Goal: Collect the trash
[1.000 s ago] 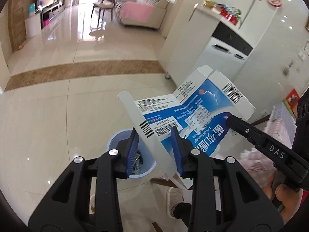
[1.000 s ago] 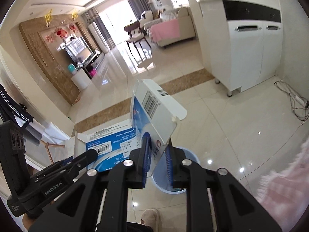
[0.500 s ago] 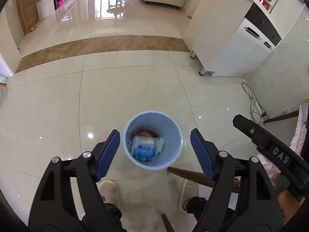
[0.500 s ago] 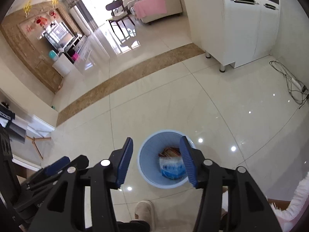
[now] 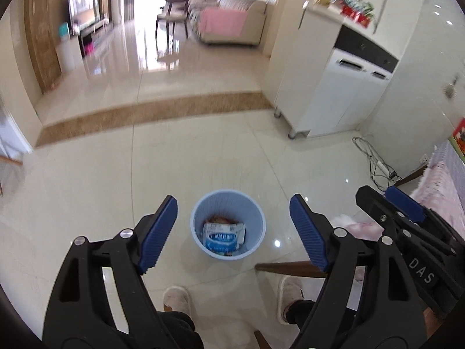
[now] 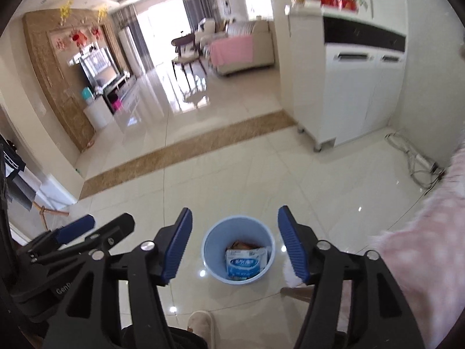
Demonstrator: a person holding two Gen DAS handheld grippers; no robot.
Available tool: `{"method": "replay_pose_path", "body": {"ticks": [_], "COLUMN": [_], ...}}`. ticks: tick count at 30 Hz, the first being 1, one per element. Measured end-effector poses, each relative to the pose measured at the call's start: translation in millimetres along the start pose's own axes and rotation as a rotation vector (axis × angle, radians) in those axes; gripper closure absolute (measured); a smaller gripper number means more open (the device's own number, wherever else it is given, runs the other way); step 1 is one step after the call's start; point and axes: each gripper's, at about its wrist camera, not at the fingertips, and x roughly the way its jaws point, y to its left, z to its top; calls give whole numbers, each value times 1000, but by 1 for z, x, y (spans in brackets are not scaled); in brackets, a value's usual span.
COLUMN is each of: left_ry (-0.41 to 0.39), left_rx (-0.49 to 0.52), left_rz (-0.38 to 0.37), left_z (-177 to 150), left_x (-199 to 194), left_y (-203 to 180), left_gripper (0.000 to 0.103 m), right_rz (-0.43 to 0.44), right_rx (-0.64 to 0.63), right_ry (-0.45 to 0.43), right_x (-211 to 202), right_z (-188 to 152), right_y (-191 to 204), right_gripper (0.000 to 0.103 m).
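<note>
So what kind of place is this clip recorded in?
Most likely a home, an open-plan living area: a sofa with a pink throw, a TV wall, glossy floor tiles and a small blue waste bin.

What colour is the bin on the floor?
The trash bin is light blue, clearest in the left wrist view.

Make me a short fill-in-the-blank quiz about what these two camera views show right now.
1. The blue and white carton lies inside the light blue ____.
2. The left gripper has its jaws ____, with nothing between them.
3. The bin stands on a glossy tiled ____.
4. The sofa carries a ____ blanket.

Missing words: bin; open; floor; pink
</note>
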Motion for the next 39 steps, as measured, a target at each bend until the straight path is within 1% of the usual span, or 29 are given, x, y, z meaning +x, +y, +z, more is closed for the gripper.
{"method": "replay_pose_path", "body": {"ticks": [5,9,10,12,13,15,20,25,28,31,33,35,39], "left_ry": [-124,-224,-242,-288,-301,-343,-412,-485,-522,-555,-573,-583,-613], "left_rx": [58,114,122,138,144,162,201,216,232,246,249,253,250], "left_rz": [-24,-41,-48,-60,-67,-99,-164,-216,-227,-235,-242,-249,-228], "left_z": [-9,-22,-25,-33,-36,-45,-65,-85,-94,-105,-112,-115,-122], "left_x": [-76,-135,-146,-174,-182,-209,-257,-294,-308,-323,-333,-338,-346], "left_y": [-26,-46,-48,-57,-59,-68,-77,-84,-90,-96,-94,-96,-98], "left_gripper": [19,17,17,16,16,15,14,12,12,11,10,10,8], "right_rz": [-44,-89,-103,-115,-126,-136,-188,-235,-275,-314,-336,-339,-339], "right_rx": [-27,-39,-40,-34,-32,-26,-19,-15,-16,-24,-28,-26,-21], "right_ry": [-133,-231,-262,-307,-329,-366,-463,-525,-578,-616,-637,-643,-654], "right_x": [-91,-159,-180,-211,-227,-253,-321,-361,-386,-400,-408,-414,-419], "right_z": [-12,-29,-35,-44,-49,-56,-87,-111,-127,-138,-146,-150,-158], "right_y": [-4,-13,-15,-19,-21,-23,-24,-22,-22,-25,-25,-27,-27], "right_gripper": [36,31,30,27,26,25,14,11,10,9,9,9,9]}}
